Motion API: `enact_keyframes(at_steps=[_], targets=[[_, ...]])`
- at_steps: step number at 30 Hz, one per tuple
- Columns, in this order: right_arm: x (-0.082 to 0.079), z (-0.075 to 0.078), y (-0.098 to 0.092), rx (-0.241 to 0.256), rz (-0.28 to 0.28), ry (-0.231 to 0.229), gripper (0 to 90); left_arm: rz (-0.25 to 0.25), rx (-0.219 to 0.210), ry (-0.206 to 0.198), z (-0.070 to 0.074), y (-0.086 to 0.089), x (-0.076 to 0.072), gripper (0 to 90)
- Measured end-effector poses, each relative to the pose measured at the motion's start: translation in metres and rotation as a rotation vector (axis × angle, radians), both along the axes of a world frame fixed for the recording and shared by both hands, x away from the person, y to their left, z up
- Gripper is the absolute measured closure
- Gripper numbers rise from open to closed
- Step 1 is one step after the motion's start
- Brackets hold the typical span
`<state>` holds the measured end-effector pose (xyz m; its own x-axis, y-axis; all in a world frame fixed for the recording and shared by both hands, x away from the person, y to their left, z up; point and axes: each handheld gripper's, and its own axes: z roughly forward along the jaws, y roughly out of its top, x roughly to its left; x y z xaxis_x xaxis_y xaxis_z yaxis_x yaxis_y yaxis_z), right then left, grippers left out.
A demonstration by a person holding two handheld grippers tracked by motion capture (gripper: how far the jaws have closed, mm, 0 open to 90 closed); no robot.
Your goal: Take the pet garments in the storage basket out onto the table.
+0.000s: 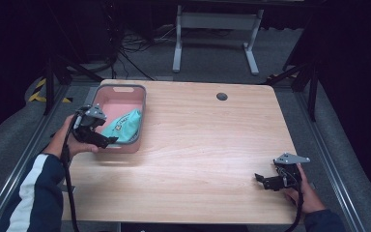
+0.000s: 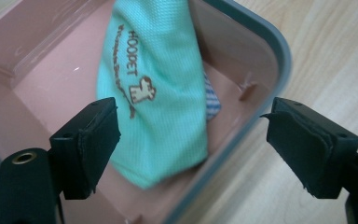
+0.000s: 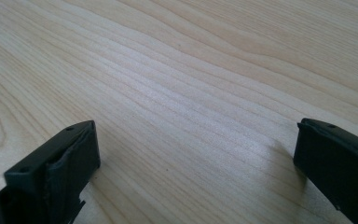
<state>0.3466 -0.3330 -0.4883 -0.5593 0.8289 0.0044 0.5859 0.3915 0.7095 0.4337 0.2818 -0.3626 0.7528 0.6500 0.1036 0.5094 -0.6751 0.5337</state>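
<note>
A mint-green cloth pouch (image 2: 156, 88) with brown printed lettering and a small brown figure lies inside a pink bin (image 2: 42, 88) with a grey rim, slumped against the bin's wall on the side nearer the table's middle; a bit of striped blue fabric shows at the pouch's edge against that wall. The left gripper (image 2: 191, 135) hangs just above the pouch with its jaws spread wide and nothing between them: in the left gripper view one jaw sits over the bin's pink floor beside the pouch and the other over the bare wood beyond the rim, so the rim runs between them. In the high view the left gripper (image 1: 92, 126) is at the bin's near-left corner, held by a hand on a dark sleeve with a white stripe (image 1: 31, 191). Well apart from it, the right gripper (image 1: 276, 180) rests low over the wooden table (image 3: 191, 70) near its front right edge, jaws also spread wide and empty.
</note>
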Motion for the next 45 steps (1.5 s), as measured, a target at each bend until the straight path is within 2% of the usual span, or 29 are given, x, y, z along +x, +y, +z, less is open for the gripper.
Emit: enact_keyframes(at_steps=[2, 4, 6, 8, 9, 10, 17, 19, 22, 24, 26, 28, 31, 33, 34, 36, 40, 43, 45], targets=[[0.0, 0.0, 0.0, 0.0, 0.0, 0.0, 0.6, -0.01, 0.013, 0.014, -0.001, -0.007, 0.012, 17.7], [0.0, 0.0, 0.0, 0.0, 0.0, 0.0, 0.6, -0.017, 0.046, 0.042, -0.002, -0.013, 0.025, 18.2], [0.0, 0.0, 0.0, 0.0, 0.0, 0.0, 0.6, -0.018, 0.058, 0.042, -0.002, -0.015, 0.029, 18.2], [0.0, 0.0, 0.0, 0.0, 0.0, 0.0, 0.6, -0.023, 0.083, 0.069, -0.007, -0.022, 0.04, 18.6], [0.0, 0.0, 0.0, 0.0, 0.0, 0.0, 0.6, -0.031, 0.123, 0.088, -0.013, -0.028, 0.05, 18.3], [0.0, 0.0, 0.0, 0.0, 0.0, 0.0, 0.6, -0.031, 0.123, 0.088, -0.013, -0.028, 0.05, 18.3], [0.0, 0.0, 0.0, 0.0, 0.0, 0.0, 0.6, -0.016, 0.223, 0.195, -0.041, -0.046, 0.083, 19.5], [0.0, 0.0, 0.0, 0.0, 0.0, 0.0, 0.6, -0.004, 0.238, 0.242, -0.051, -0.047, 0.092, 19.5], [0.0, 0.0, 0.0, 0.0, 0.0, 0.0, 0.6, 0.019, 0.27, 0.28, -0.063, -0.046, 0.099, 17.7], [0.0, 0.0, 0.0, 0.0, 0.0, 0.0, 0.6, 0.04, 0.284, 0.318, -0.072, -0.045, 0.102, 17.6], [0.0, 0.0, 0.0, 0.0, 0.0, -0.001, 0.6, 0.053, 0.26, 0.336, -0.074, -0.043, 0.104, 14.8], [0.0, 0.0, 0.0, 0.0, 0.0, -0.001, 0.7, 0.049, 0.236, 0.359, -0.074, -0.039, 0.106, 16.7], [0.0, 0.0, 0.0, -0.001, -0.001, -0.001, 0.6, 0.047, 0.223, 0.365, -0.073, -0.039, 0.105, 25.6], [0.0, 0.0, 0.0, 0.0, -0.001, -0.001, 0.6, 0.038, 0.211, 0.374, -0.072, -0.037, 0.104, 37.7], [0.0, 0.0, 0.0, 0.0, -0.001, -0.001, 0.6, 0.032, 0.206, 0.376, -0.07, -0.037, 0.104, 37.7], [0.0, 0.0, 0.0, 0.0, -0.001, -0.001, 0.6, 0.032, 0.205, 0.38, -0.068, -0.036, 0.103, 52.0], [0.0, 0.0, 0.0, -0.001, -0.001, -0.001, 0.6, 0.034, 0.235, 0.342, -0.066, -0.037, 0.099, 64.3], [0.0, 0.0, 0.0, 0.0, -0.001, -0.001, 0.6, 0.049, 0.254, 0.307, -0.063, -0.036, 0.096, 67.8], [0.0, 0.0, 0.0, 0.0, -0.001, -0.001, 0.6, 0.08, 0.249, 0.281, -0.06, -0.034, 0.093, 69.0]])
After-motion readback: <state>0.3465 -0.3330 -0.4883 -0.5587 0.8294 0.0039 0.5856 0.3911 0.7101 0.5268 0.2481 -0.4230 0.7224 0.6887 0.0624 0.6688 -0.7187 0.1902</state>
